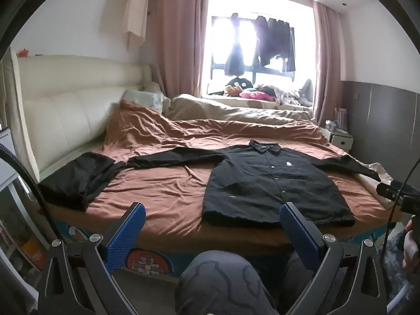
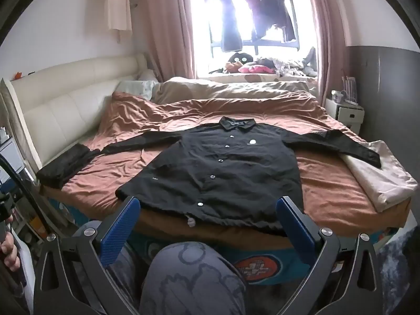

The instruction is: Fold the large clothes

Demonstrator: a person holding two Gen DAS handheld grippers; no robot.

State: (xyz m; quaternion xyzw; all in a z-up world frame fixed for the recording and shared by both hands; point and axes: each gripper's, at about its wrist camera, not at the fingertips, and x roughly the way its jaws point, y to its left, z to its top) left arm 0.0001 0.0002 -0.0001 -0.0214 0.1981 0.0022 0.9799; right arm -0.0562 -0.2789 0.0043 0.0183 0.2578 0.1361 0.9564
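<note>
- One black button-front shirt (image 2: 218, 168) lies flat on the bed, face up, collar toward the window and hem at the near edge; both long sleeves are stretched out sideways.
- Six pale buttons run down its front in the right wrist view, and a small white patch sits on the chest beside them.
- One more dark garment (image 1: 78, 178), bunched and folded over itself, rests at the bed's near left corner, just touching the tip of the shirt's sleeve.
- One cream pillow (image 2: 380, 178) lies at the right edge, with the other sleeve draped across it.
- Left gripper (image 1: 212, 223): held low before the foot of the bed, level and pointing across the mattress, its two fingers spread wide with nothing between them. It stands short of the shirt's hem.
- Right gripper (image 2: 207, 218): same low, level pose, fingers parted wide and holding nothing, framing the hem from just in front; I cannot tell whether the tips touch the cloth.
- Each gripper has two blue ribbed pads (image 2: 120, 225) on black angular arms with round silver bolts.
- The person's knee (image 2: 194, 278) in grey cloud-patterned fabric shows below each gripper.
- The rust-brown bedsheet (image 1: 162, 183) is soft and wrinkled; the shirt's cloth looks matte and smooth.
- The cream headboard (image 1: 65, 99) is padded, in glossy panels.
</note>
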